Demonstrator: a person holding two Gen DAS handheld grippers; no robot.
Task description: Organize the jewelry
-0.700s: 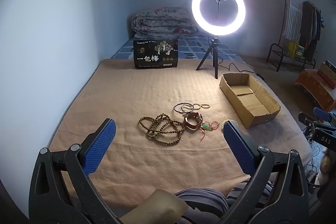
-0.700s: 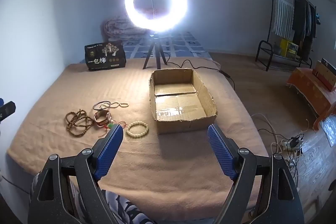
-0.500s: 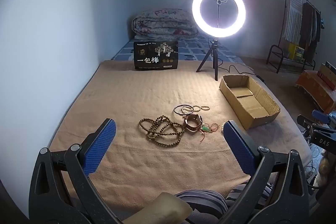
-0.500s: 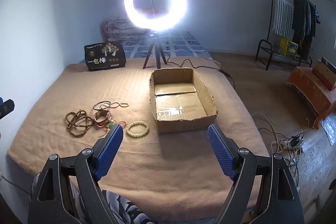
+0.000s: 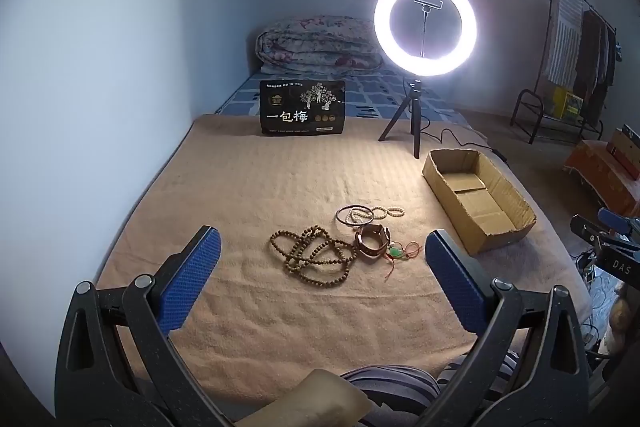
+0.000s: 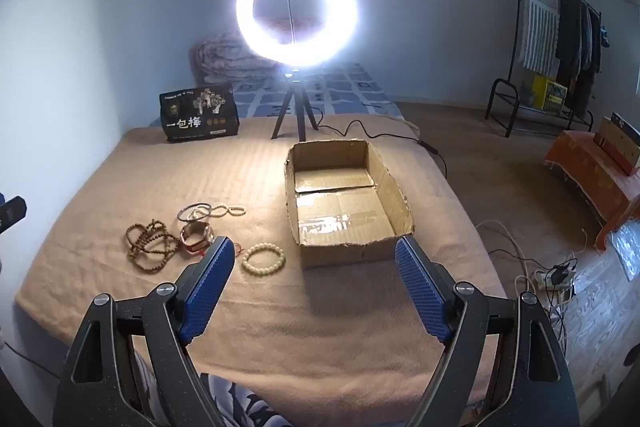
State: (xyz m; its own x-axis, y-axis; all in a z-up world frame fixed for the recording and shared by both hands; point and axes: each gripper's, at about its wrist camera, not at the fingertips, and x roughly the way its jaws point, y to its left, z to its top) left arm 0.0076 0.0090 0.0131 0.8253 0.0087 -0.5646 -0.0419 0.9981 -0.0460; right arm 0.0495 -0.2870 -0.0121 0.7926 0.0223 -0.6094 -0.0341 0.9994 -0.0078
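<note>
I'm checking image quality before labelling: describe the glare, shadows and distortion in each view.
Left wrist view: the ring light is bright but its rim stays crisp; the wall bows with fisheye curvature. Right wrist view: the ring light blooms into haze, washing out the folded quilt behind it; the cardboard box casts a shadow toward the camera.

"一包梅" on black bag [image 5: 302, 113]

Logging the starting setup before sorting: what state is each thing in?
left gripper: open, holds nothing
right gripper: open, holds nothing
cardboard box: open-topped, nothing inside
ring light: switched on
wooden bead necklace: tangled loops on the blanket
white bead bracelet: flat on the blanket, beside the box
</note>
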